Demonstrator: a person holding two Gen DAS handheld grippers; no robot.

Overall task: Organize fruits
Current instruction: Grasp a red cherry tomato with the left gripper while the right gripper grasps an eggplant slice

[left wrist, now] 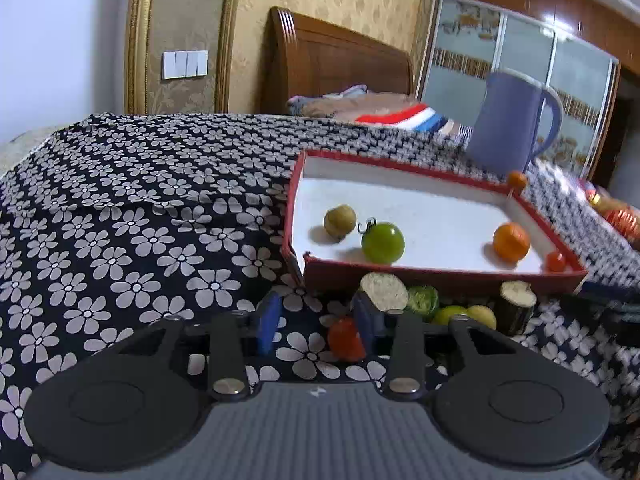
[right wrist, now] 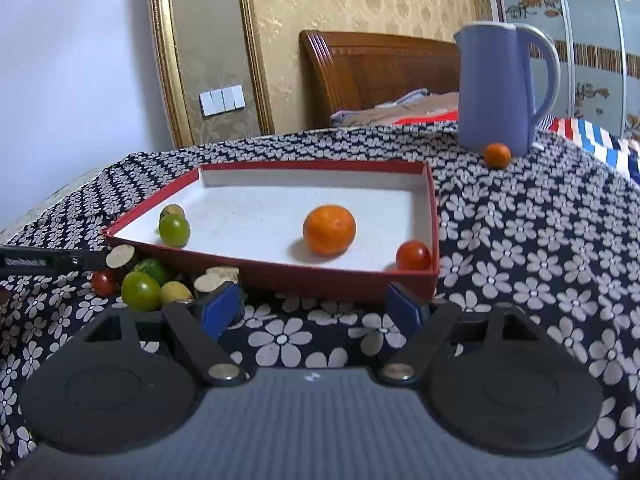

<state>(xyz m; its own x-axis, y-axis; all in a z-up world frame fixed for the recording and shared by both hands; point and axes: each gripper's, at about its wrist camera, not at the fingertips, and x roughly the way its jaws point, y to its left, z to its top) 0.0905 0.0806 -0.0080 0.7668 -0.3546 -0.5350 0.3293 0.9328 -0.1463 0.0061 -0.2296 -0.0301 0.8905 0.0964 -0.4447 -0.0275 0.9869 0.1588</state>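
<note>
In the red tray [right wrist: 280, 270] lie an orange [right wrist: 329, 229], a green tomato [right wrist: 174, 230] and a cherry tomato [right wrist: 413, 255]. Both grippers — left gripper [left wrist: 316, 318], right gripper [right wrist: 312, 306] — hover before it, jaws parted and empty.

Both tongs gape, low in their frames, gripping nothing.

The left tongs [left wrist: 316, 320] sit at lower centre of the left wrist view, blue pads [left wrist: 267, 322] parted by a moderate gap, black linkage arms angled back to the grey body along the bottom edge. The right tongs [right wrist: 312, 308] sit at lower centre of the right wrist view, pads [right wrist: 219, 312] spread wider, linkage arms splayed outward. The left tongs' dark tip also shows at the left edge of that view.
</note>
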